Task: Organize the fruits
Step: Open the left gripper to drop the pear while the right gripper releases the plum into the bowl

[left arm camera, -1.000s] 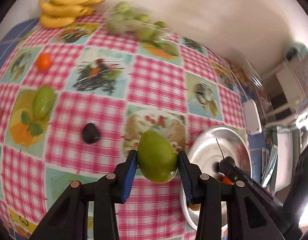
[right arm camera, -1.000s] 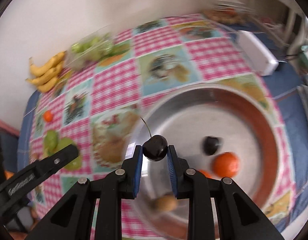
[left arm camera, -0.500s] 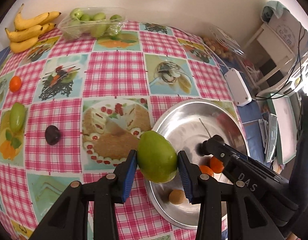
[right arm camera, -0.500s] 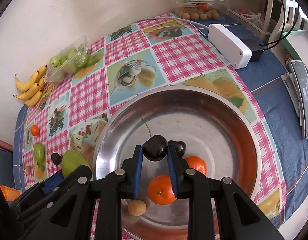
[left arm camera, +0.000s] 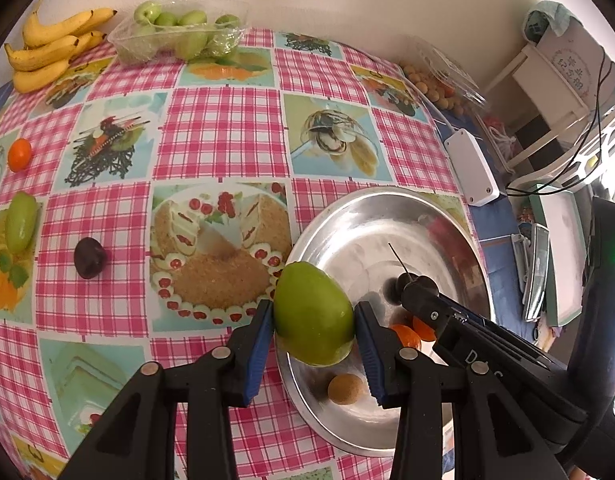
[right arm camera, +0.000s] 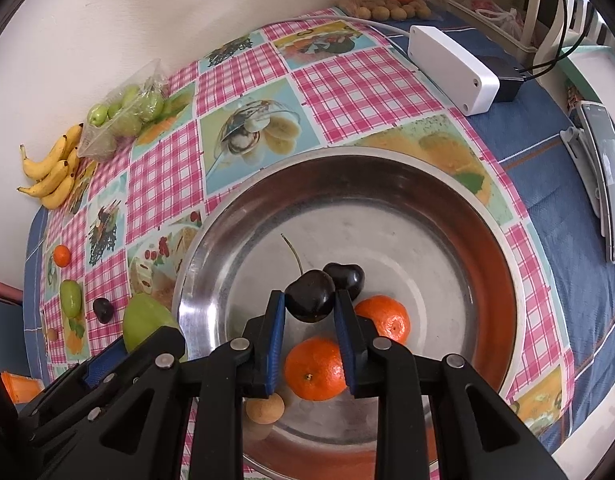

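My left gripper (left arm camera: 313, 330) is shut on a green mango (left arm camera: 312, 314), held over the near left rim of the steel bowl (left arm camera: 335, 216). My right gripper (right arm camera: 310, 304) is shut on a dark cherry (right arm camera: 309, 295) with a stem, held above the bowl's (right arm camera: 499, 264) floor. Inside the bowl lie two tangerines (right arm camera: 315, 368), another dark cherry (right arm camera: 344, 276) and a small tan round fruit (right arm camera: 265, 407). On the checked cloth to the left sit a dark plum (left arm camera: 89, 257), a small green mango (left arm camera: 21, 221) and a small orange (left arm camera: 19, 154).
Bananas (left arm camera: 51, 54) and a clear tray of green fruit (left arm camera: 179, 34) stand at the back by the wall. A white box (left arm camera: 471, 172) with a cable lies right of the bowl. A clear box of small tan fruits (left arm camera: 435, 80) sits at the back right.
Both grippers have swung over the steel bowl with their fruits still held. The bowl fills more of the left view and the table has slid leftward. The last half second shows little motion.
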Available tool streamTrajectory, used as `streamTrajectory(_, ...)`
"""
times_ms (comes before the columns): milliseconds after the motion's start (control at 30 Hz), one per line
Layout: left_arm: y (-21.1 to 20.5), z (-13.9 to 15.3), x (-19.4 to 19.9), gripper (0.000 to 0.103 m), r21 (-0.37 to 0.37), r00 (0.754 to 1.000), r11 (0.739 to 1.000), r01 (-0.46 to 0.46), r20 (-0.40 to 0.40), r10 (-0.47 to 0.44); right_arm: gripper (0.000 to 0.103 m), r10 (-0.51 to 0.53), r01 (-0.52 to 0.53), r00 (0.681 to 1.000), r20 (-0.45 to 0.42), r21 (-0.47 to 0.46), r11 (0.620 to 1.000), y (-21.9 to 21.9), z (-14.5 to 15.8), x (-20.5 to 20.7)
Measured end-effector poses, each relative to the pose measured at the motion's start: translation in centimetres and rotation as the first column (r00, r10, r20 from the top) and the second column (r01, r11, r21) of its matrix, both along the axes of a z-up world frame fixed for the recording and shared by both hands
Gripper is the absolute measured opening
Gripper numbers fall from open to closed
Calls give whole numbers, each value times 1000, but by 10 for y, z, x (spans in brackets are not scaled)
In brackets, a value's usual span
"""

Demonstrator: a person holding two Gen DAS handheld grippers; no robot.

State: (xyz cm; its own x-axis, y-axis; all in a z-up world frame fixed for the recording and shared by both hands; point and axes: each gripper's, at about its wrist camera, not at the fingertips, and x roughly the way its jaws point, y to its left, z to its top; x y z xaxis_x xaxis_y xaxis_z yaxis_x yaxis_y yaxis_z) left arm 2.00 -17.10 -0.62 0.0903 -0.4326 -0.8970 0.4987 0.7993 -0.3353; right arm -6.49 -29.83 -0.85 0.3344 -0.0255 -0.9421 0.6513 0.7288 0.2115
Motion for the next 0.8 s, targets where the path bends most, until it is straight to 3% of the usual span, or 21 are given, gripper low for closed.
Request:
streamTrajectory(267,-1,-2,0,44,-21,1000,1000,-1,-28,1,28,-20,20,1000,-10,21,1000,-1,-1,-2)
streamTrajectory(567,10,4,7,45,-47,999,998,-33,-39,32,62,-26,26,1000,10,16,1000,-1,5,-3)
streamTrajectory(800,24,10,13,59,-27,997,996,-80,-9,80,69,-10,11,1000,11,-10,1000,1,9,-2)
